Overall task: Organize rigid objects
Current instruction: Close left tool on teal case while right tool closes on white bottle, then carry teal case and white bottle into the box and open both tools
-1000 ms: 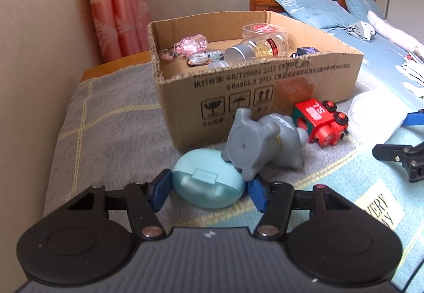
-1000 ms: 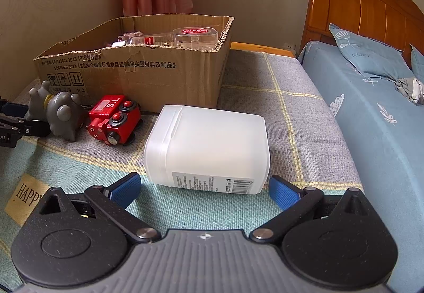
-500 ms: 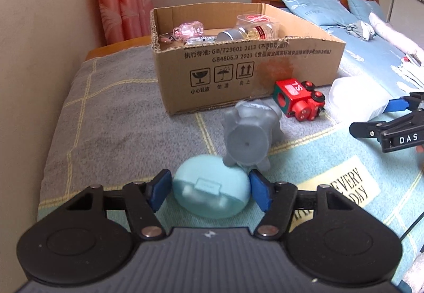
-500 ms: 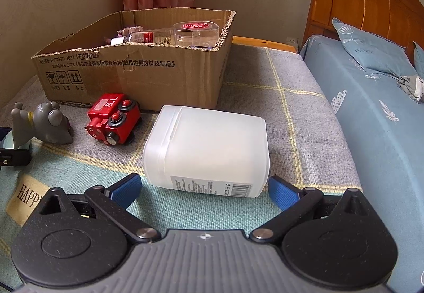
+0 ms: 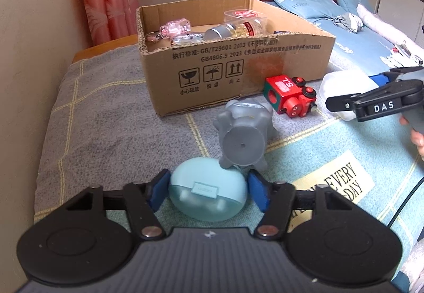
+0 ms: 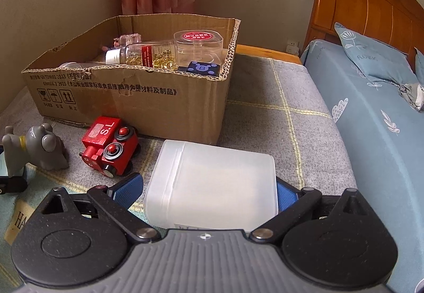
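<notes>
on a grey checked blanket, the left gripper has its blue pads against both sides of a pale blue case, just before a grey toy figure. the right gripper brackets a frosted white container lying before the cardboard box; grip uncertain.

You see pale teal case, grey elephant toy, red train with black wheels, frosted white container, brown cardboard box, grey blanket with yellow checks.
</notes>
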Demonstrator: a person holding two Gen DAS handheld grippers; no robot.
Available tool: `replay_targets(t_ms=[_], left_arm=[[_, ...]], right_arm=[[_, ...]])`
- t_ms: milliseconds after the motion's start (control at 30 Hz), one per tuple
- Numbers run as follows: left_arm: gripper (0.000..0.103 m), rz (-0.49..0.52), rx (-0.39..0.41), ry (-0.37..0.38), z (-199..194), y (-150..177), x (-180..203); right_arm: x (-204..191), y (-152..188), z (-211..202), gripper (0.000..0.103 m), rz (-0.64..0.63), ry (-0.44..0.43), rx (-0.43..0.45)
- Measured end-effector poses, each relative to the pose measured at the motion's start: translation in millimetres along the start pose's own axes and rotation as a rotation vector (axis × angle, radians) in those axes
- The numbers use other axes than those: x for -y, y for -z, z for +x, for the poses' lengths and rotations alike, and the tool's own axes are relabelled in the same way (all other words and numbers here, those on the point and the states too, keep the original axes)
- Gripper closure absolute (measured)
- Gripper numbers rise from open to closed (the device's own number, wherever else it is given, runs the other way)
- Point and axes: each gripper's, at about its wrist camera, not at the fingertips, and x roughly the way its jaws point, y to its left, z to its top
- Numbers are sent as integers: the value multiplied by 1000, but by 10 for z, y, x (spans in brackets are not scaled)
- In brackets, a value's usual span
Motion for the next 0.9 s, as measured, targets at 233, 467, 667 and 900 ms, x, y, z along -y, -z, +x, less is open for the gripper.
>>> replay_targets(t_ms=[233, 467, 667, 900], left_arm=[[43, 3, -28, -37, -119, 15, 53], [43, -13, -48, -71, -318, 54, 74], [43, -10, -29, -89, -486, 55, 85], [43, 6, 12, -100, -600, -128, 138]], right_arm=[[51, 2, -30, 14, -58, 8, -25], [121, 4, -212, 14, -94, -44, -19], [120, 6, -376, 15, -134, -69, -2], [67, -35, -461, 15, -157, -125, 8]])
